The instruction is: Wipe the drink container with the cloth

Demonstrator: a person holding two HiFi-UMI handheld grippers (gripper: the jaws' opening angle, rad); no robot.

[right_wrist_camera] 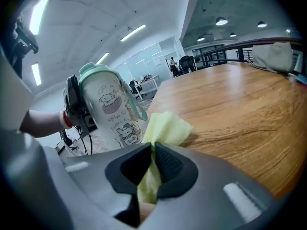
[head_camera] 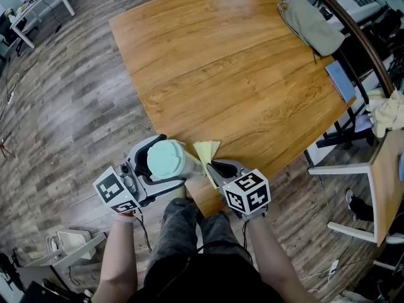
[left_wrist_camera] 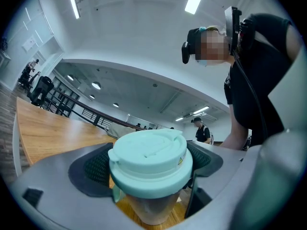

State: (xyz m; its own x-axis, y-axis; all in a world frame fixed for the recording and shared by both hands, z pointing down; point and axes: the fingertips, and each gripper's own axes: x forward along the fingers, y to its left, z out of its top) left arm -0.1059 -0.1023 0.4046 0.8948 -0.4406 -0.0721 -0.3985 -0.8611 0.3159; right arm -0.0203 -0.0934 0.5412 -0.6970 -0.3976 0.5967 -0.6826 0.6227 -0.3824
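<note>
**At the table's near corner: container clamped, cloth pinched**

At the near corner of the wooden table [head_camera: 240, 74], right by the person's knees, both grippers were busy. The left gripper [head_camera: 165, 163] had its jaws spread wide and closed onto the drink container [head_camera: 167, 158], one dark pad on each side just under the lid. The right gripper [head_camera: 213, 166] had its jaws all but together, nipping a fold of the yellow cloth [head_camera: 206, 151].

What couldn't be seen? Plenty. From the head view the mint-green lid faced almost straight up at the camera and covered nearly all of the container's body. The left gripper view cut off the container's [left_wrist_camera: 149, 159] base at the bottom edge, so whether it rested on the wood or hung clear couldn't be told. The cloth's [right_wrist_camera: 165, 128] lower end vanished down between the right gripper's [right_wrist_camera: 152, 162] pads, with only its crumpled top puffing out above them.

And the container's line? Long axis close to upright, lid on top. The right gripper view showed the container [right_wrist_camera: 109, 110] leaning slightly, lid end tipped to that view's left, cartoon prints down its pale side. The cloth sat just beside that lower side, seemingly touching it. Far across the table lay a grey-green bundle of fabric [head_camera: 312, 25], well apart.
</note>
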